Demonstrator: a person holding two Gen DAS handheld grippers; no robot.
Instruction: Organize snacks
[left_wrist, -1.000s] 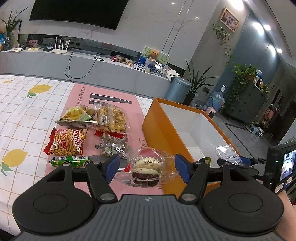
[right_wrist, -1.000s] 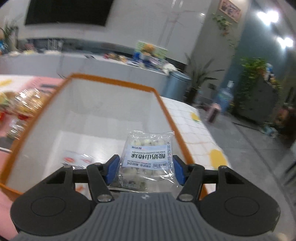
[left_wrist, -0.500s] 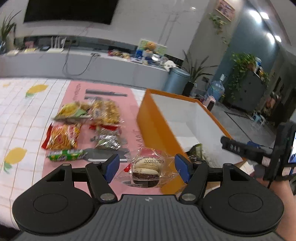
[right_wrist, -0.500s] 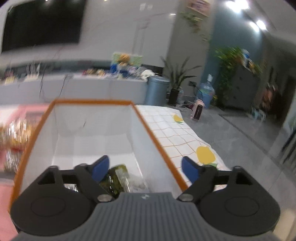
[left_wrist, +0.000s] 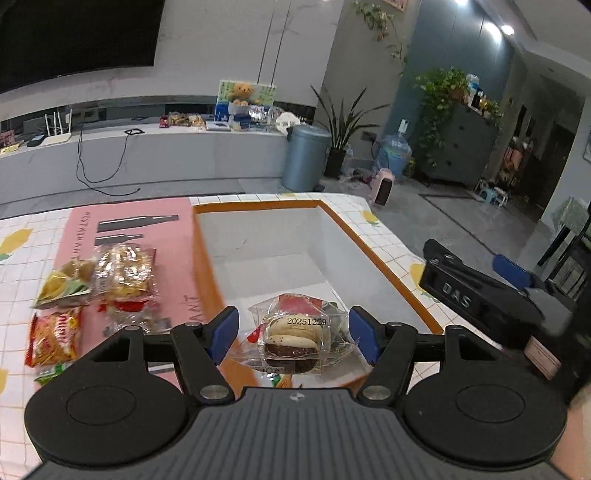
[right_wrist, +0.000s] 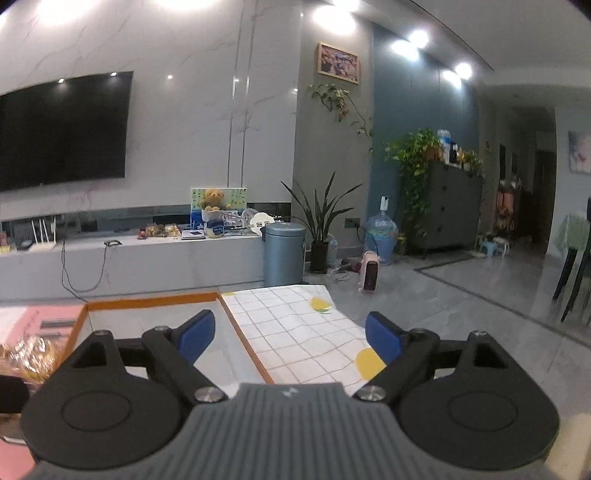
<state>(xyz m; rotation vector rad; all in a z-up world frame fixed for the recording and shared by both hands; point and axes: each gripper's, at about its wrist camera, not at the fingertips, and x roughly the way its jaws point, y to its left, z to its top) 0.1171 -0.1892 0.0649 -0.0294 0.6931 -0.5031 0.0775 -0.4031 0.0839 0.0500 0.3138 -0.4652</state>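
Note:
My left gripper (left_wrist: 293, 334) is shut on a clear packet of macarons (left_wrist: 297, 341) stamped 20251229 and holds it above the near end of the orange box (left_wrist: 376, 258), whose inside is white. Snack packets lie on the pink mat (left_wrist: 147, 229) to the left: a clear yellow biscuit bag (left_wrist: 123, 271), a green and yellow bag (left_wrist: 61, 284), a red stick-snack bag (left_wrist: 51, 339). My right gripper (right_wrist: 290, 338) is open and empty, raised over the box's right rim (right_wrist: 245, 341); it also shows in the left wrist view (left_wrist: 480, 291).
The table has a white checked cloth with lemon prints (right_wrist: 306, 332). Its right edge drops to a grey floor. A long low TV bench (left_wrist: 147, 155), a blue bin (left_wrist: 306, 157) and plants stand beyond the table.
My left gripper has carried the macaron packet rightward from the mat to over the box. My right gripper has let go of its white snack packet, opened and risen away from the box.

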